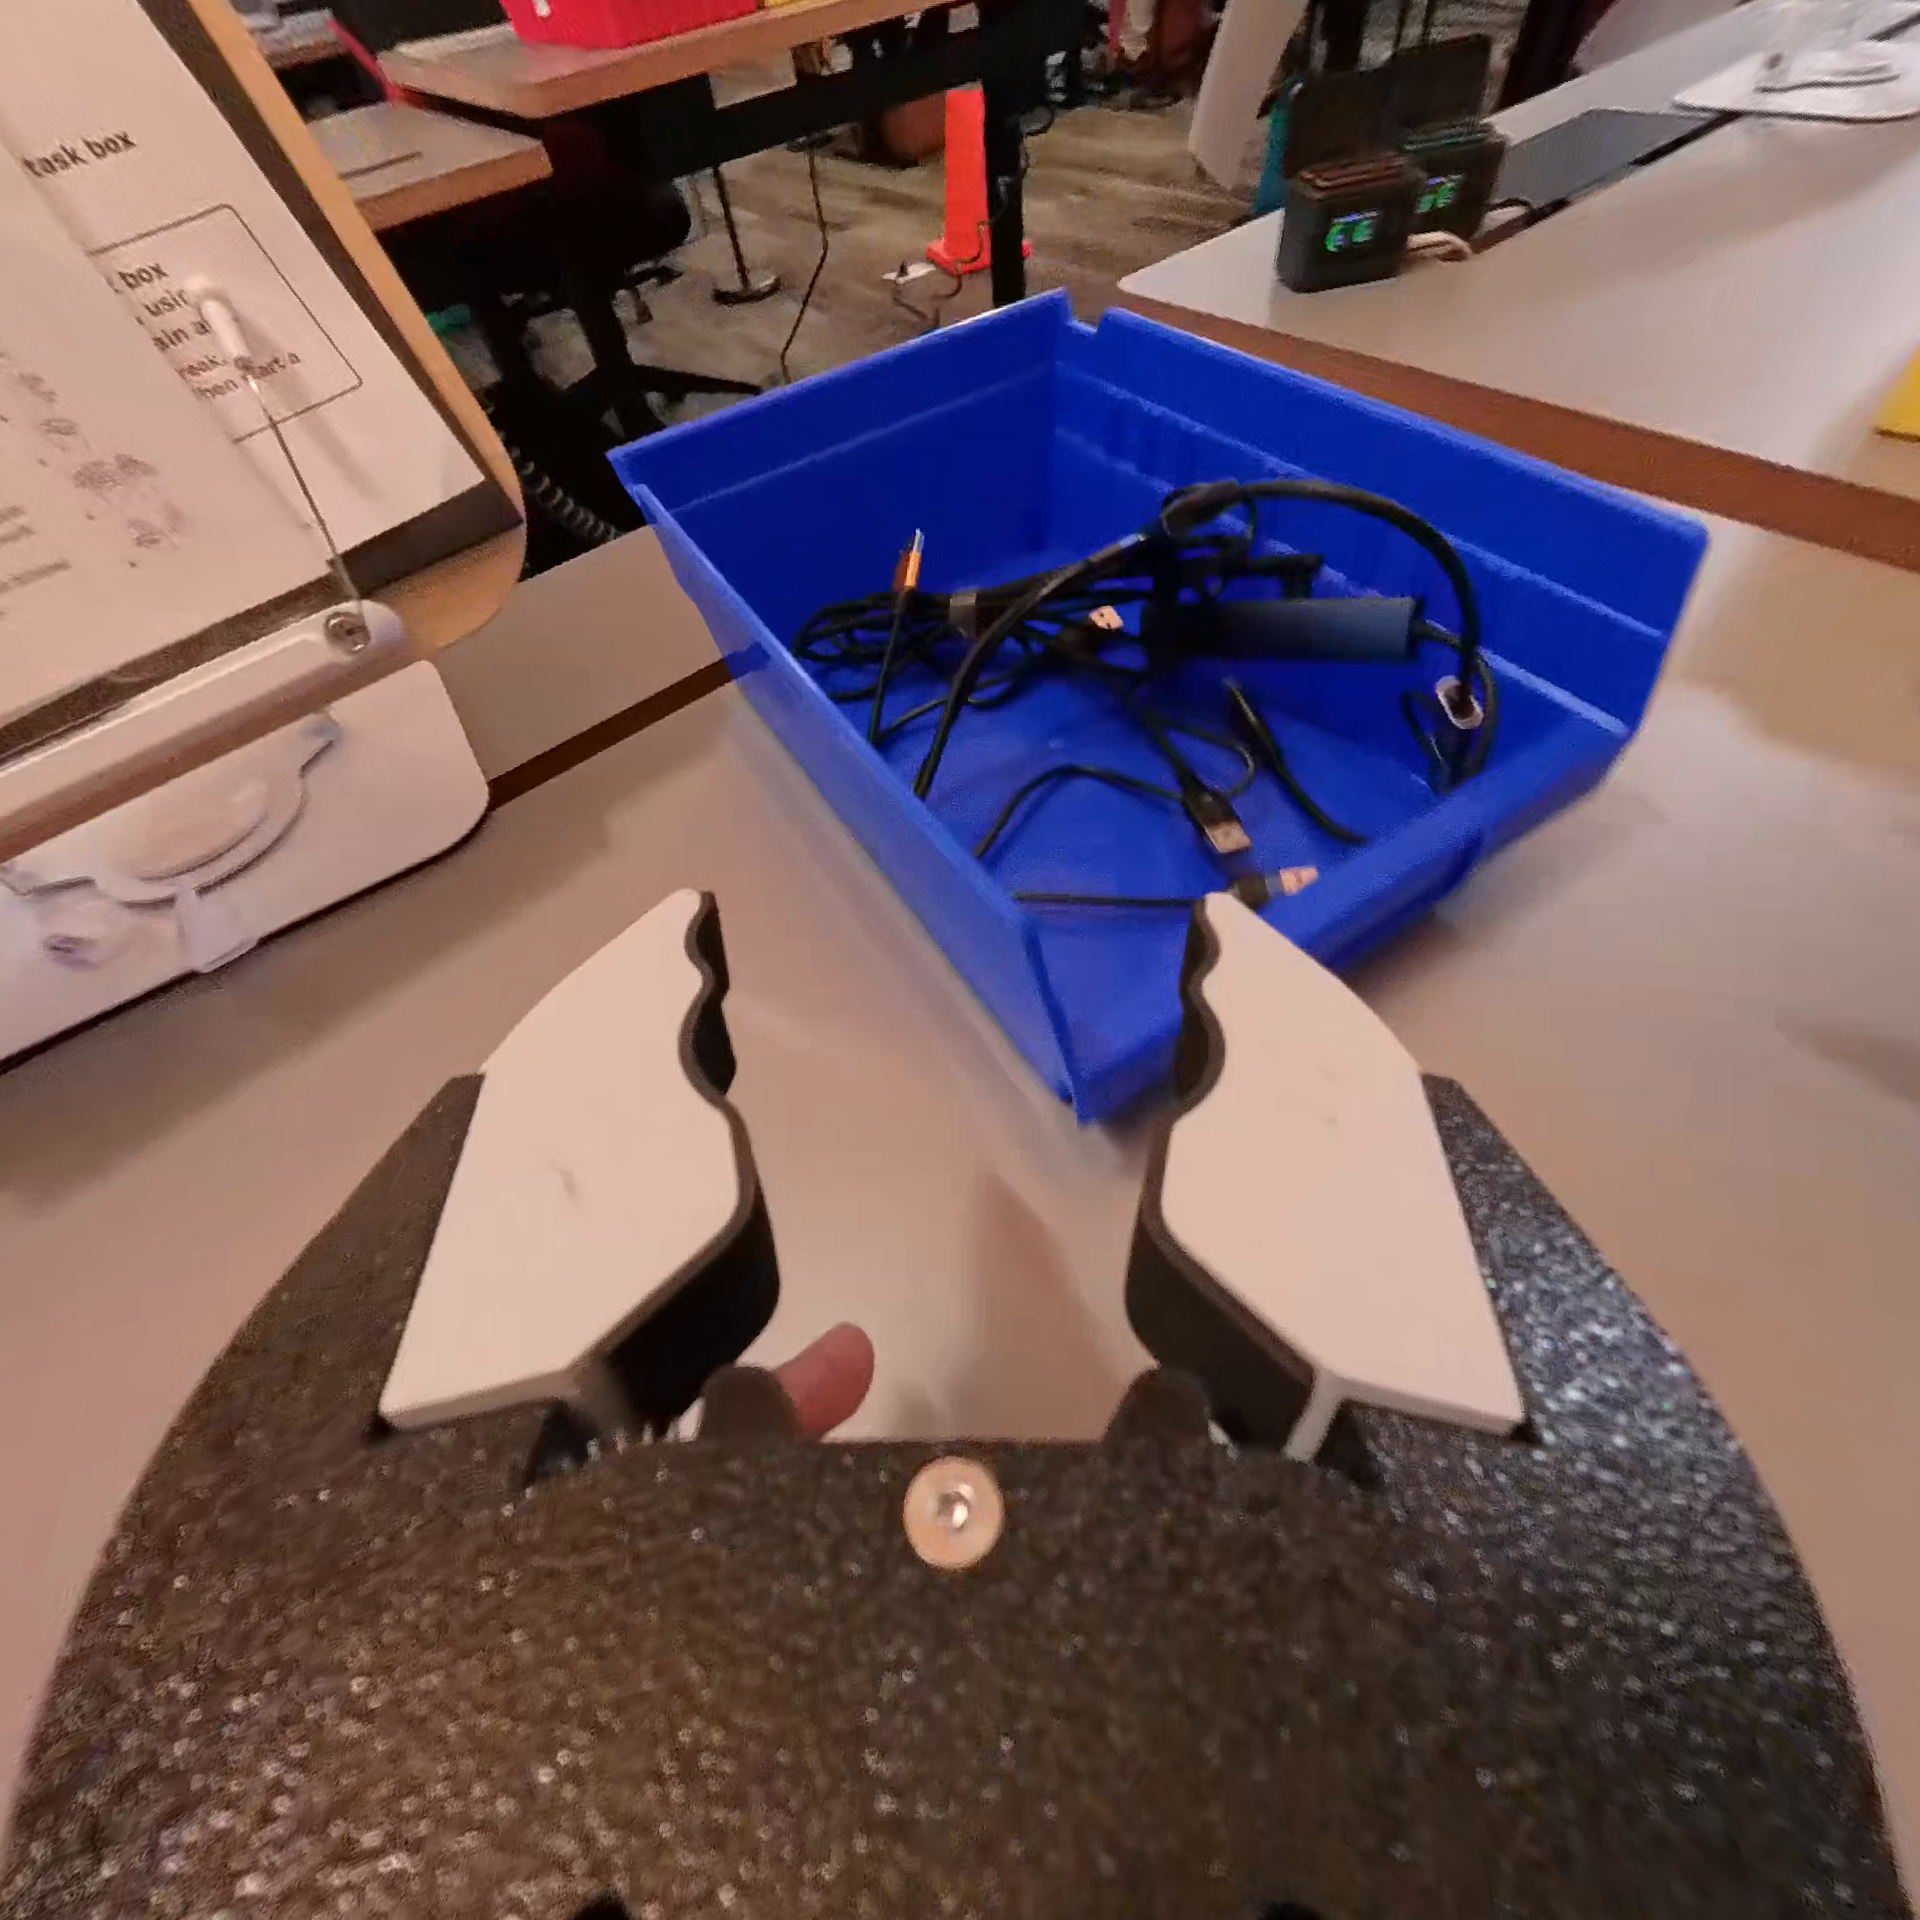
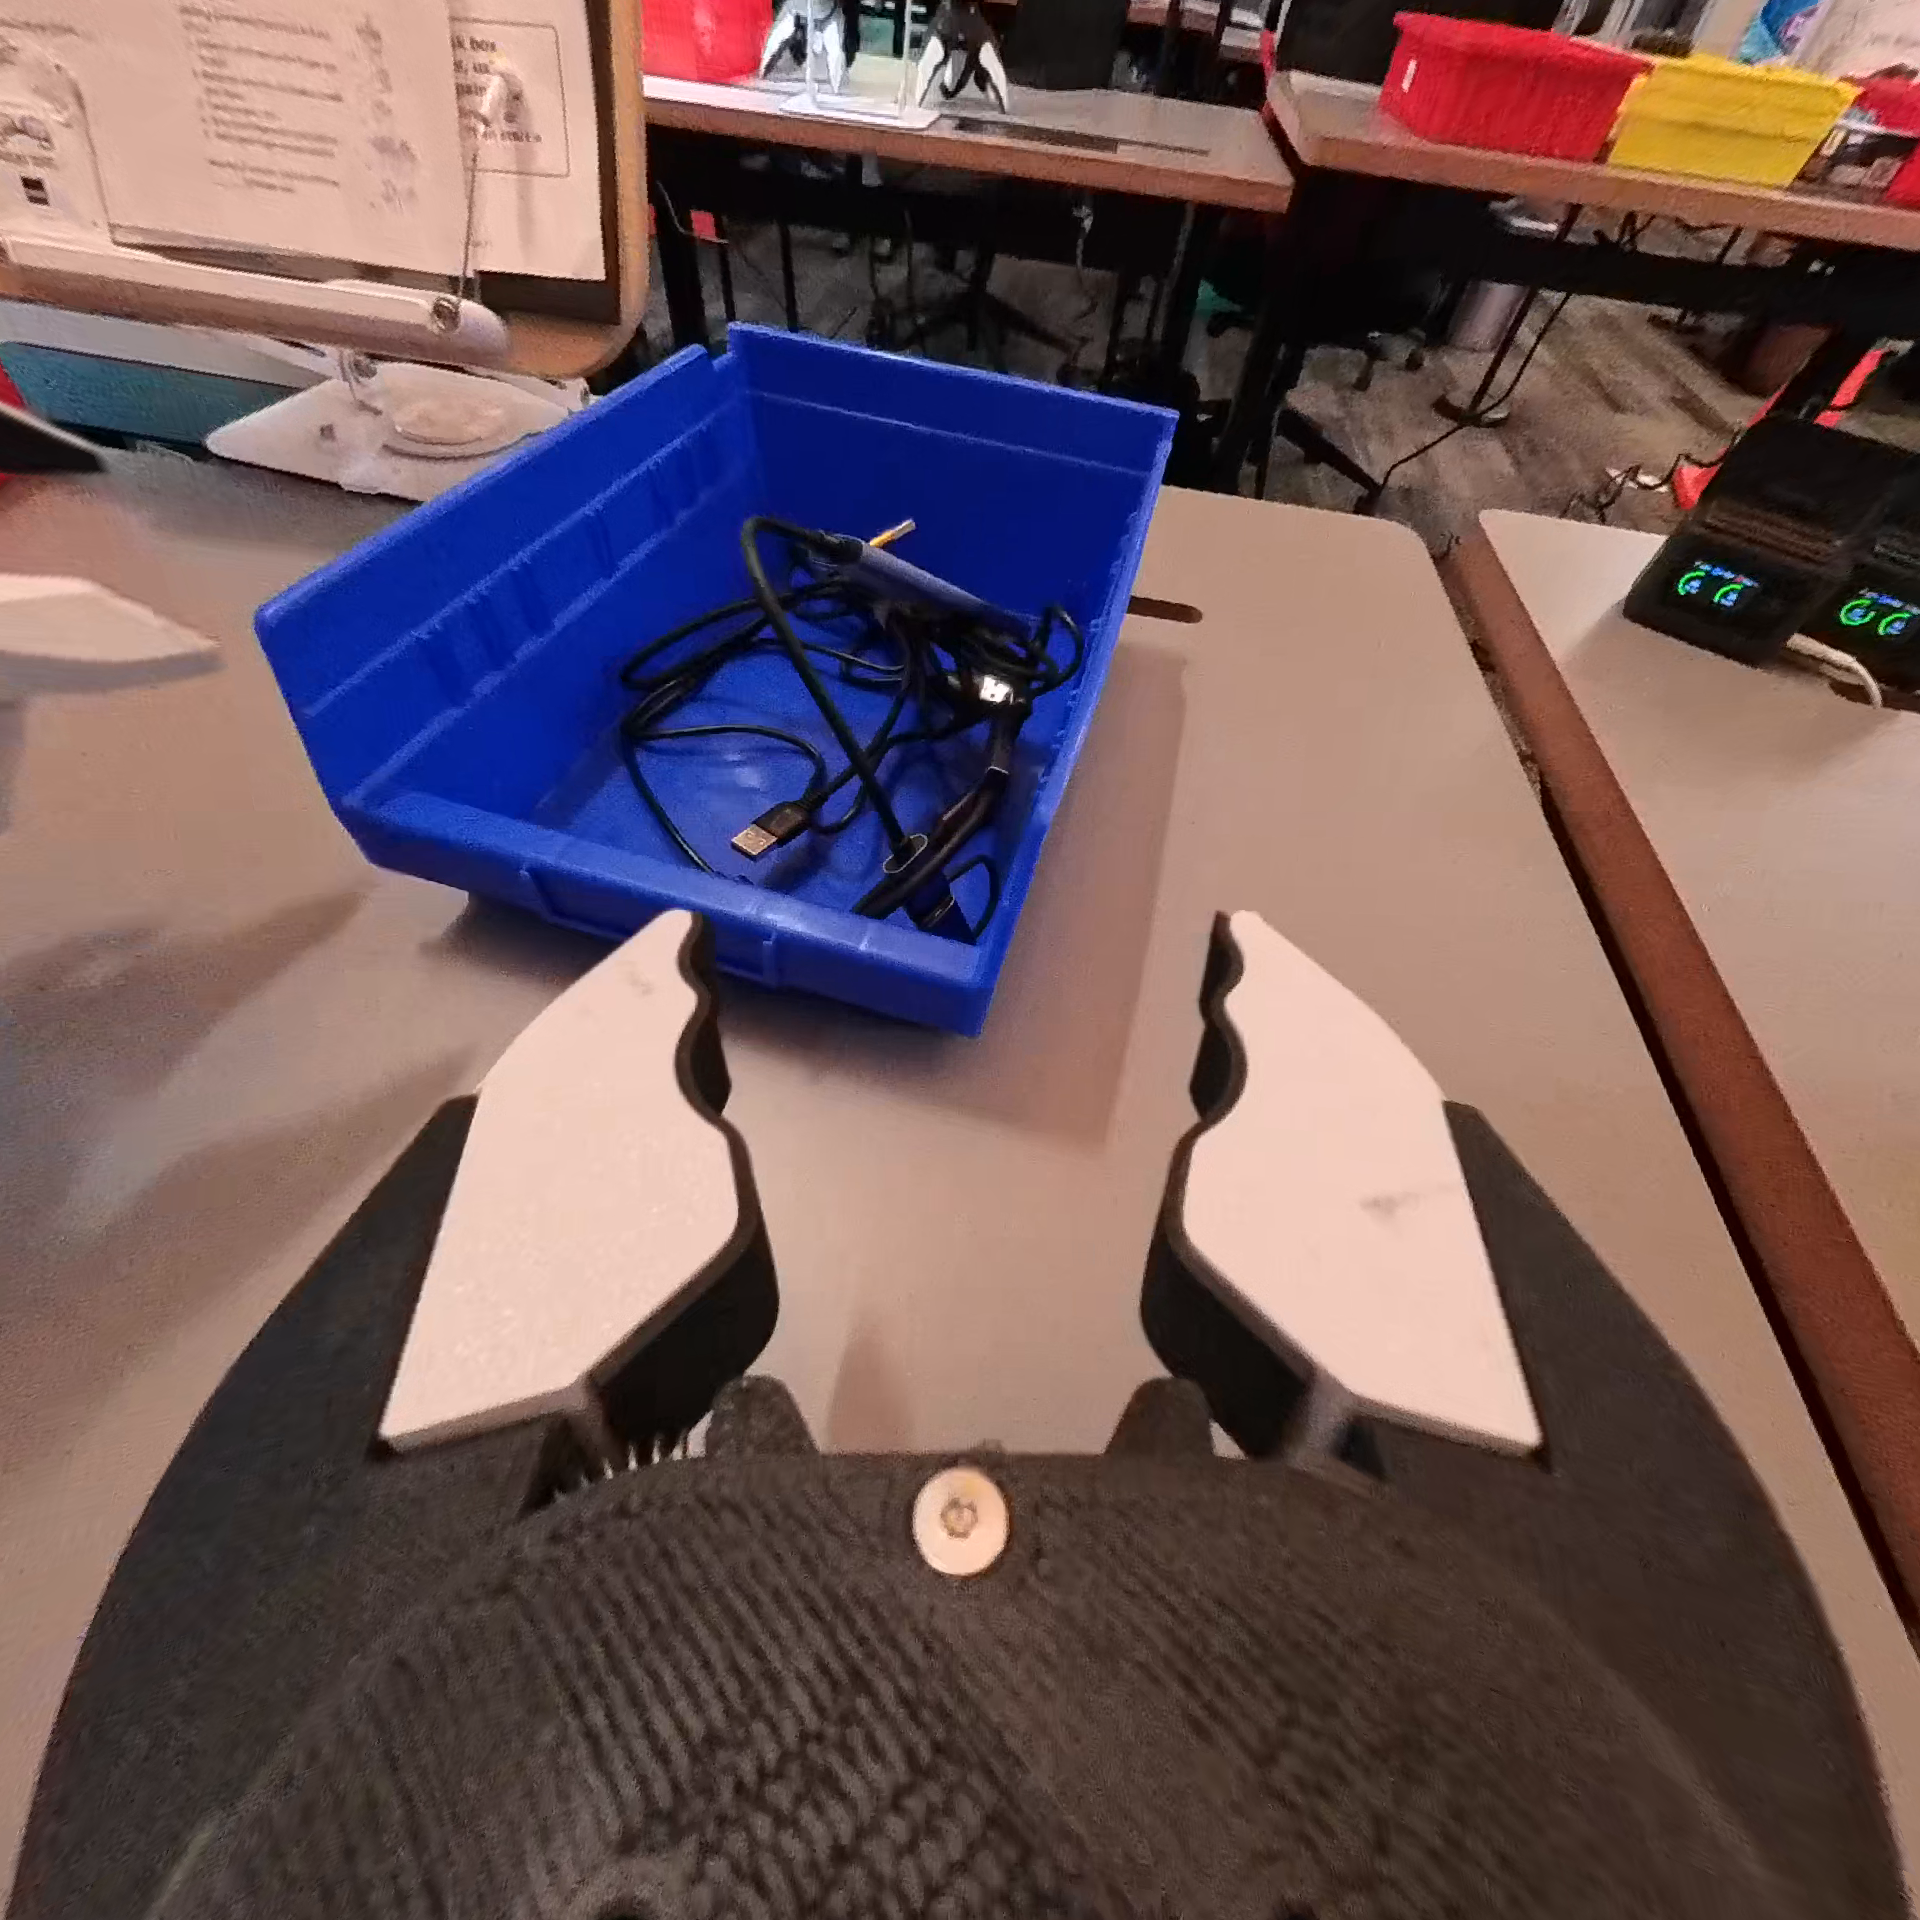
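Note:
A blue plastic bin [image 1: 883, 499] stands on the grey table and holds a tangle of black cables [image 1: 1153, 665] with several plugs. It also shows in the right wrist view [image 2: 499, 665], with the same cables [image 2: 831, 717] inside. My left gripper [image 1: 956, 935] is open and empty, just short of the bin's near corner. My right gripper [image 2: 961, 956] is open and empty, just short of the bin's low front wall. The left gripper's white finger [image 2: 83, 634] shows at the left edge of the right wrist view.
A white stand holding printed sheets [image 1: 187, 644] sits left of the bin, also in the right wrist view [image 2: 343, 301]. Black devices with green displays [image 2: 1766, 582] stand on the adjoining table to the right. Red and yellow bins [image 2: 1621, 94] sit on far tables. An orange cone [image 1: 966, 177] stands on the floor.

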`<state>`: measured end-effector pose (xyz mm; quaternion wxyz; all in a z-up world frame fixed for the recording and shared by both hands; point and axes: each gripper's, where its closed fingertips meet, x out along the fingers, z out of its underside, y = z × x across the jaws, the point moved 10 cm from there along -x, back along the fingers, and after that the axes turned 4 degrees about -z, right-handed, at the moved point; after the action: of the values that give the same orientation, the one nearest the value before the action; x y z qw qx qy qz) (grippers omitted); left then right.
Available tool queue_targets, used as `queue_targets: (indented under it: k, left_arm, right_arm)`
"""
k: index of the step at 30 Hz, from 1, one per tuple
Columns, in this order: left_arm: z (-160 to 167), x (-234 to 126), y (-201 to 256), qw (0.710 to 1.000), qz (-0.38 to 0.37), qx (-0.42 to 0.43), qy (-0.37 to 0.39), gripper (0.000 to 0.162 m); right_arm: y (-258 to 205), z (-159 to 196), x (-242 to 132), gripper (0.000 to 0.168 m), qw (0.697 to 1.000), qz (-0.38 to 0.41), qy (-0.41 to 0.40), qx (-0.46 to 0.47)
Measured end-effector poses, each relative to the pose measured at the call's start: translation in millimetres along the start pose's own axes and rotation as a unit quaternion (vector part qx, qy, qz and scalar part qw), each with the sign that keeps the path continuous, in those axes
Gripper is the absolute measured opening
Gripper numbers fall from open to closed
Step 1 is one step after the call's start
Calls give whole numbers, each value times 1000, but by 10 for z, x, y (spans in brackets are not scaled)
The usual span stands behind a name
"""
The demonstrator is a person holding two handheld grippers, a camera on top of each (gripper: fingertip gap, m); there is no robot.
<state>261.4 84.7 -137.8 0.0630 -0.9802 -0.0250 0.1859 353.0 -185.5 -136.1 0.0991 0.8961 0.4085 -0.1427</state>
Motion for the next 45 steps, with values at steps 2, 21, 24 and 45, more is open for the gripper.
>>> queue_targets:
  k: [2,21,24,45]
  left_arm:
    - [-77,226,19,1000,-14,-5,-19,83]
    - [510,-1148,-1210,970,-236,-49,-17,80]
    - [643,-1768,-1912,924,-381,-32,-16,78]
    - [1629,-2171,-3886,902,-248,-302,-183,4]
  right_arm:
    - [-4,4,-6,89,1000,-7,4,-2]
    - [295,146,1051,9,999,-21,-30,6]
    - [288,142,1008,7,998,-19,-48,-30]
    - [-1069,343,170,6,994,-94,-40,-37]
